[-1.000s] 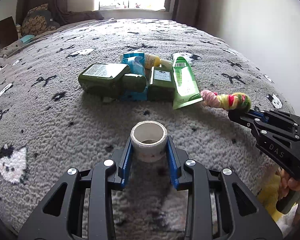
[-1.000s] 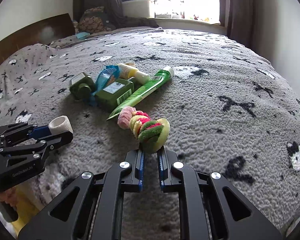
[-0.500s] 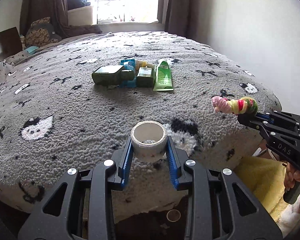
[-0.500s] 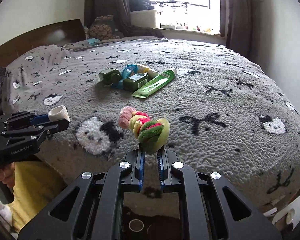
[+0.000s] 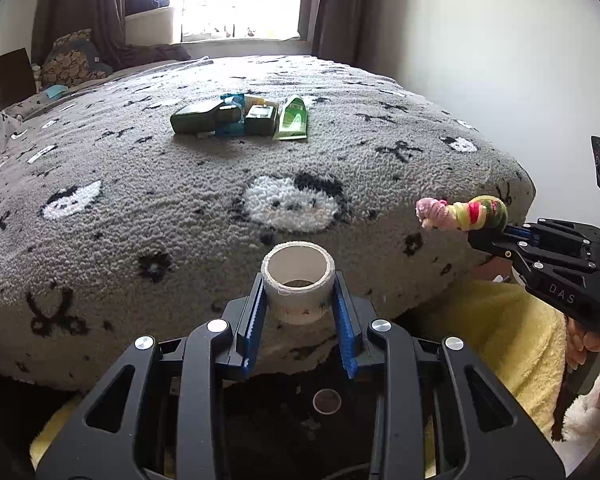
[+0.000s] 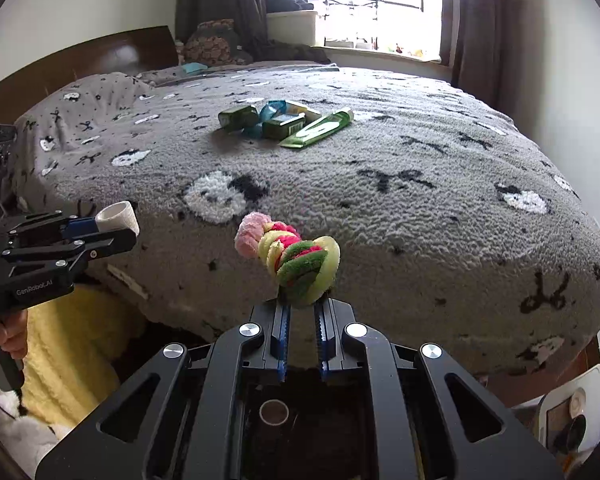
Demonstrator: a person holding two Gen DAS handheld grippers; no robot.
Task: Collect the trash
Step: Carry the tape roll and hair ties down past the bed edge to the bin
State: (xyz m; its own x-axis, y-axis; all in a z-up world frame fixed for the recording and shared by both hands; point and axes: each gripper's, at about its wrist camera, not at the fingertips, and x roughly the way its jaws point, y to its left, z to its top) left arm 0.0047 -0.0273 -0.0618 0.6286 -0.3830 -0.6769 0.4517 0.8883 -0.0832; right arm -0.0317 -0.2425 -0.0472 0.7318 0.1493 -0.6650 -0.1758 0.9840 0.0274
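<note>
Your left hand-held gripper (image 5: 298,304) pinches the tape roll (image 5: 297,286) off the bed's (image 5: 139,208) edge. Your right hand-held gripper (image 6: 302,314) clamps the scrunchie bundle (image 6: 289,256) (both midair)

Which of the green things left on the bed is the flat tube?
The bright green tube, rightmost in the pile seen from the left wrist; the two dark green bottles beside it are boxy.

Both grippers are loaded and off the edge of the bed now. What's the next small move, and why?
Probably lower both hands toward the dark opening under the grippers and only then release. The left gripper clamps the white tape roll, the right gripper pinches the pink, yellow and green fabric bundle, and both hang past the grey fleece blanket's edge. Whether that opening is a bin is unclear.
</note>
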